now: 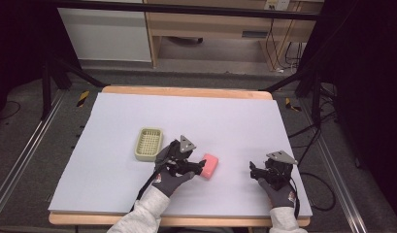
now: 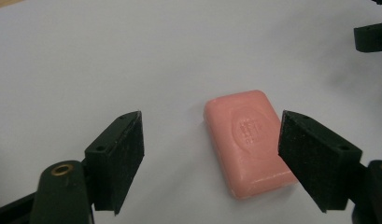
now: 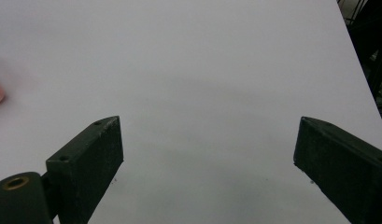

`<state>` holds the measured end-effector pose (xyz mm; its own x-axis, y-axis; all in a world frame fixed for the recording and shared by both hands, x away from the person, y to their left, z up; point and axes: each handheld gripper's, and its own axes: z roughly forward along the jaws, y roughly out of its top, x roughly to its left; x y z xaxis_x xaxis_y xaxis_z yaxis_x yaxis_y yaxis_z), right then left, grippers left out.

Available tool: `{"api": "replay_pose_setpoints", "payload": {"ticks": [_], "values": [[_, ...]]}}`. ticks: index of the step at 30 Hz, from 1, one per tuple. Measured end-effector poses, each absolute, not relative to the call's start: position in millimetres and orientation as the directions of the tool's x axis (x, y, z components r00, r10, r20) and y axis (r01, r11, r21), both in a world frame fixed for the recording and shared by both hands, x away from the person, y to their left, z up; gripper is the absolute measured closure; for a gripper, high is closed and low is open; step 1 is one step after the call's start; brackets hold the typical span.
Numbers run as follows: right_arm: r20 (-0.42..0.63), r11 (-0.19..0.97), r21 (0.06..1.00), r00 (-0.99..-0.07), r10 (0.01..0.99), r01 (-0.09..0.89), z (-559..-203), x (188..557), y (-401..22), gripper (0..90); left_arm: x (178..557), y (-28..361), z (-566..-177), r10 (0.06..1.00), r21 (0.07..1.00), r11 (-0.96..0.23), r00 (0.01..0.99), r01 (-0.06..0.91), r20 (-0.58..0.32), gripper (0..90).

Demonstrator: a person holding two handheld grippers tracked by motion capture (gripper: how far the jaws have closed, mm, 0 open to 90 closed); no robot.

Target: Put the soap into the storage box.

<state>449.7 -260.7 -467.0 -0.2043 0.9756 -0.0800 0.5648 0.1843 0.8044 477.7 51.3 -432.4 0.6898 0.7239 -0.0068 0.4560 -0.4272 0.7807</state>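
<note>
now our left gripper (image 2: 212, 158) hangs wide open just short of the pink soap (image 2: 247, 140), near the table's (image 1: 235, 116) front edge, long axis running away between the jaws; right gripper (image 1: 264, 174) idles open, farther off.

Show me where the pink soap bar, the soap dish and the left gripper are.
pink soap bar (image 2: 247, 140): left gripper view, on its stamped top face.
soap dish (image 1: 148, 143): high view, on its slotted floor.
left gripper (image 2: 211, 158): left gripper view, midway between its open jaws.
</note>
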Motion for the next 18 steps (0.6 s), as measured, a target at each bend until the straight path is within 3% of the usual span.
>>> {"api": "replay_pose_setpoints", "payload": {"ticks": [18], "values": [[-0.070,0.176,0.802,-0.202,0.977,0.571,-467.2,449.5,-260.3,8.5,480.6,25.9,-440.8,0.704,0.756,-0.461,0.710,0.464,-0.006,22.5]]}}
